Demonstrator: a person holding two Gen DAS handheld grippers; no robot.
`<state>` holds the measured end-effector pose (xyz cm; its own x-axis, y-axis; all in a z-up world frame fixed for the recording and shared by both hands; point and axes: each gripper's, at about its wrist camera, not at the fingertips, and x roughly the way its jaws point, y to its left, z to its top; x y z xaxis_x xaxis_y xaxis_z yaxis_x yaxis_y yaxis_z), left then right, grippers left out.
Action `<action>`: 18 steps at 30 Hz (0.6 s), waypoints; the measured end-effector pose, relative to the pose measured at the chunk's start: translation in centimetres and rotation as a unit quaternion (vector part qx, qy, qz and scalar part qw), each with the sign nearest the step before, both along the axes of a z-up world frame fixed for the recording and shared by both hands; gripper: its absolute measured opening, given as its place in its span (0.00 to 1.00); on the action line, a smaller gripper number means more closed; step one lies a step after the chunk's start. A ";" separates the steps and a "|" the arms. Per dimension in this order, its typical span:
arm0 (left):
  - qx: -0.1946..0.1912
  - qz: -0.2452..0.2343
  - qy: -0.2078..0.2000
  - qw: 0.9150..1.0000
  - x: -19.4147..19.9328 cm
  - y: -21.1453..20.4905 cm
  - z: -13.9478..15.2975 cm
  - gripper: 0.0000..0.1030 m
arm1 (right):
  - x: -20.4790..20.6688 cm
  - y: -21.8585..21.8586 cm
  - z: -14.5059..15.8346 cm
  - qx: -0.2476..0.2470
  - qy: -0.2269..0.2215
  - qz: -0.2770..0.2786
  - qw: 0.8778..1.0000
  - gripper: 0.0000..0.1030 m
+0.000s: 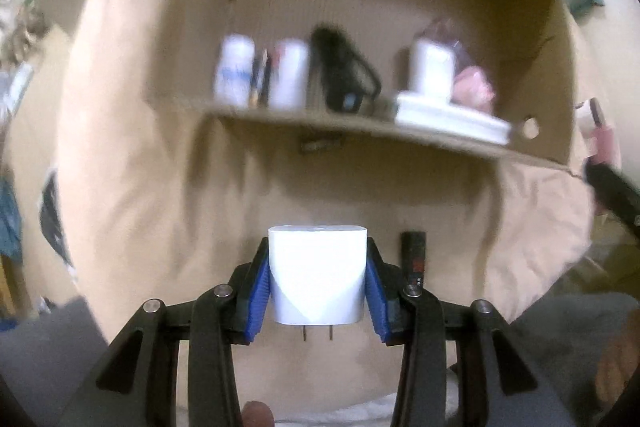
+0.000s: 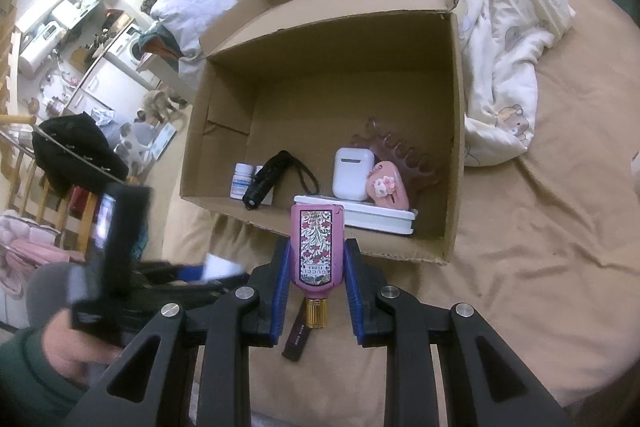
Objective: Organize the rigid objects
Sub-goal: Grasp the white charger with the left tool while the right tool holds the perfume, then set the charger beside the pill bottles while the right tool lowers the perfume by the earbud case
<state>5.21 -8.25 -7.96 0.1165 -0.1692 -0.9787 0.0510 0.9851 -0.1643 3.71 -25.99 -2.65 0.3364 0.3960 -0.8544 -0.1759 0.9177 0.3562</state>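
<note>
My left gripper (image 1: pixel 318 269) is shut on a white plug charger (image 1: pixel 318 277), prongs toward the camera, held in front of an open cardboard box (image 1: pixel 280 125). My right gripper (image 2: pixel 317 259) is shut on a pink floral perfume bottle (image 2: pixel 317 249) with a gold cap, held just before the box's near wall (image 2: pixel 320 235). In the box stand a white pill bottle (image 2: pixel 242 180), a black flashlight (image 2: pixel 266 179), a white earbud case (image 2: pixel 352 173), a pink case (image 2: pixel 388 187), a brown hair claw (image 2: pixel 404 155) and a flat white box (image 2: pixel 376 217).
The box sits on a tan bed sheet (image 2: pixel 540 227). A crumpled white duvet (image 2: pixel 500 39) lies behind and right of it. A small dark tube (image 2: pixel 297 337) lies on the sheet under my right gripper; a dark stick (image 1: pixel 414 253) lies beside my left. Room clutter is at the left.
</note>
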 end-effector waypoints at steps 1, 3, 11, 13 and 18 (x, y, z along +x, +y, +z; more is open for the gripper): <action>0.003 0.000 -0.012 1.000 0.2 0.2 0.7 0.37 | -0.1 0.0 -0.1 -0.002 0.001 0.001 1.000 0.26; 0.002 0.006 -0.034 0.999 0.6 1.3 1.9 0.37 | -0.2 0.2 0.0 -0.006 0.001 0.004 1.000 0.26; 0.010 0.016 -0.105 0.994 0.9 2.7 6.3 0.37 | 1.6 -0.1 2.4 0.003 -0.039 -0.003 0.999 0.26; 0.015 0.013 -0.113 0.993 2.2 2.9 6.9 0.37 | 2.2 -0.3 2.9 0.004 -0.052 -0.010 0.999 0.26; 0.023 0.009 -0.130 0.991 4.6 2.0 7.5 0.37 | 4.3 -0.9 3.1 -0.006 -0.071 -0.026 0.997 0.26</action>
